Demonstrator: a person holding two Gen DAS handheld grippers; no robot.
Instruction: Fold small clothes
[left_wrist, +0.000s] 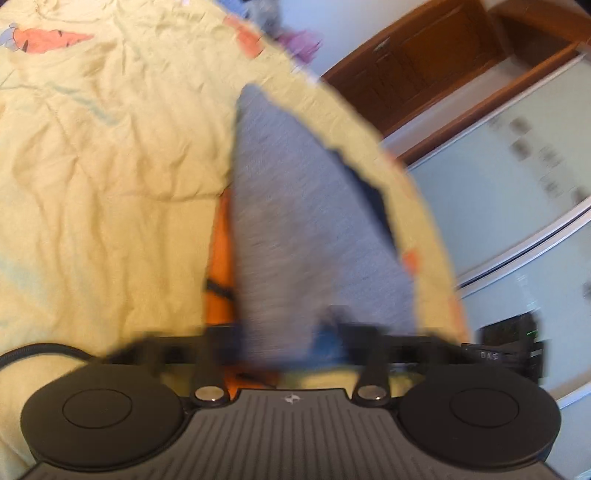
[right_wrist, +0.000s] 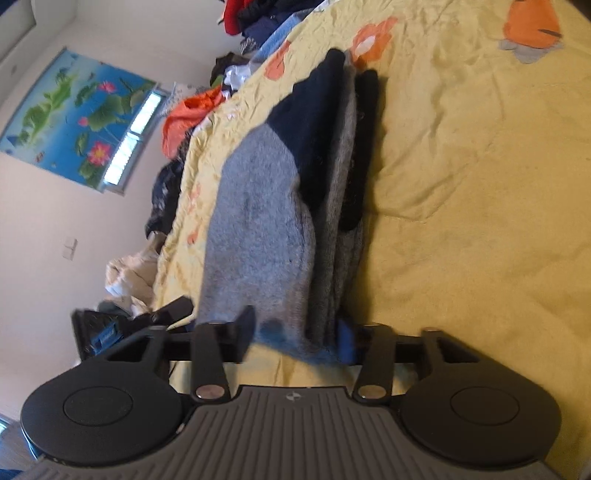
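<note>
Both my left gripper (left_wrist: 286, 343) and right gripper (right_wrist: 295, 338) pinch the soft, light, limp sock (right_wrist: 258, 229) by its near end, just above the bedsheet (right_wrist: 461, 221).

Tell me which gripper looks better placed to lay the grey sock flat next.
Right, probably: the right gripper has the grey sock between its fingers, low over the yellow sheet. The left gripper's view is blurred.
</note>
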